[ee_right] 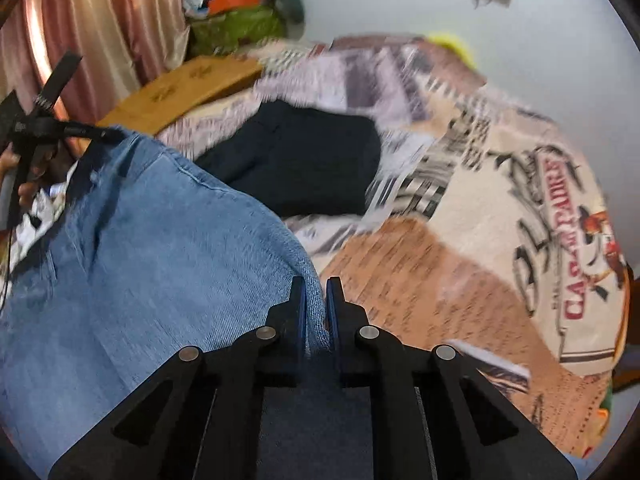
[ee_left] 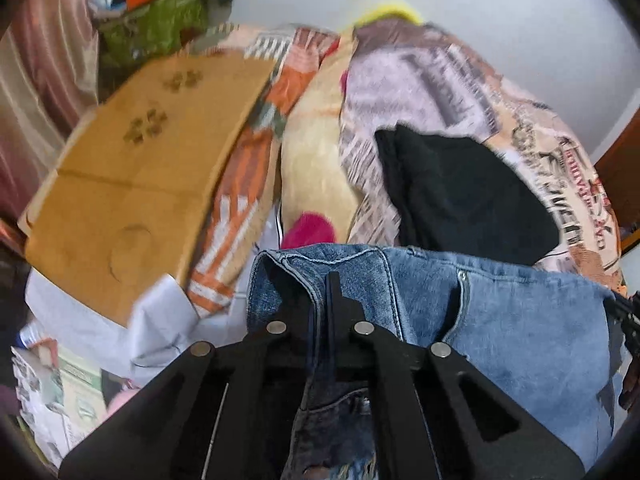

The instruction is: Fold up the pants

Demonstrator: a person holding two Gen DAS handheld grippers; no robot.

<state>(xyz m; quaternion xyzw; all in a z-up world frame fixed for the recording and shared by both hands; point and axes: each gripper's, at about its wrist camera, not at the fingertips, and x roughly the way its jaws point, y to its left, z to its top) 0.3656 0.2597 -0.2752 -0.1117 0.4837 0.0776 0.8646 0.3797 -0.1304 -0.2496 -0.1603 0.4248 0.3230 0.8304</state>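
Observation:
A pair of blue jeans (ee_left: 520, 328) hangs stretched between my two grippers above the bed. My left gripper (ee_left: 318, 292) is shut on the jeans at the waistband, near the fly. My right gripper (ee_right: 316, 296) is shut on the opposite edge of the jeans (ee_right: 152, 248). In the right wrist view the left gripper (ee_right: 100, 134) shows at the far left, pinching the denim's far corner. The frames are blurred.
A printed bedspread (ee_right: 500, 184) covers the bed. A folded dark garment (ee_right: 304, 164) lies on it beyond the jeans, and shows in the left wrist view (ee_left: 464, 196). A cardboard box (ee_left: 132, 176) sits at the left. Pink curtains (ee_right: 100, 32) and a cluttered pile (ee_right: 236, 12) stand behind.

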